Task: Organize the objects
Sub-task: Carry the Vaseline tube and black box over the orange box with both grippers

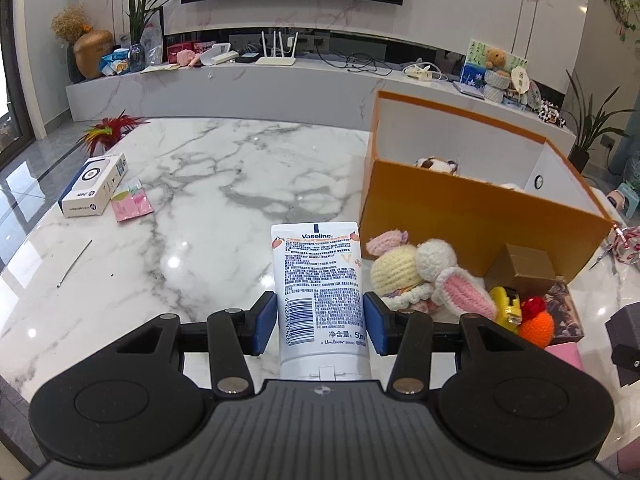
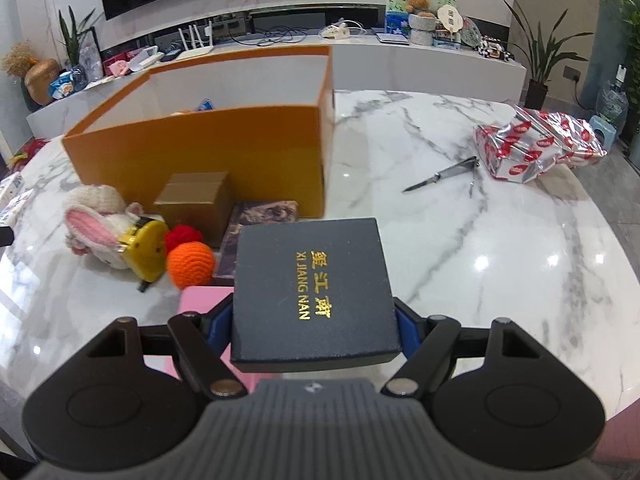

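Left gripper (image 1: 319, 322) clamped on a white Vaseline tube (image 1: 319, 292), blue pads pressed against both its sides, cap end toward the camera, crimped end pointing away. Printed on the tube: "Vaseline" in blue at the far end, dense blue small print, a barcode along the left edge, "50ml" and "A Unilever brand" near the cap. Just right of the tube, a crocheted bunny (image 1: 420, 272) in cream and pink lying on the marble table (image 1: 200, 200); beyond it and further right, an open orange box (image 1: 480, 208) with white inner walls. Far ahead to the left, a white carton (image 1: 93, 190) and a pink sachet (image 1: 132, 202). Right gripper (image 2: 314, 320) closed on a dark navy box (image 2: 312, 288), held flat by its two sides, gold lettering "XI JIANG NAN" beside gold Chinese characters on the lid. Left of it, an orange crocheted ball (image 2: 191, 262), a yellow tape measure (image 2: 145, 250) and a small brown carton (image 2: 196, 200); ahead to the right, a red-and-silver foil packet (image 2: 536, 146).
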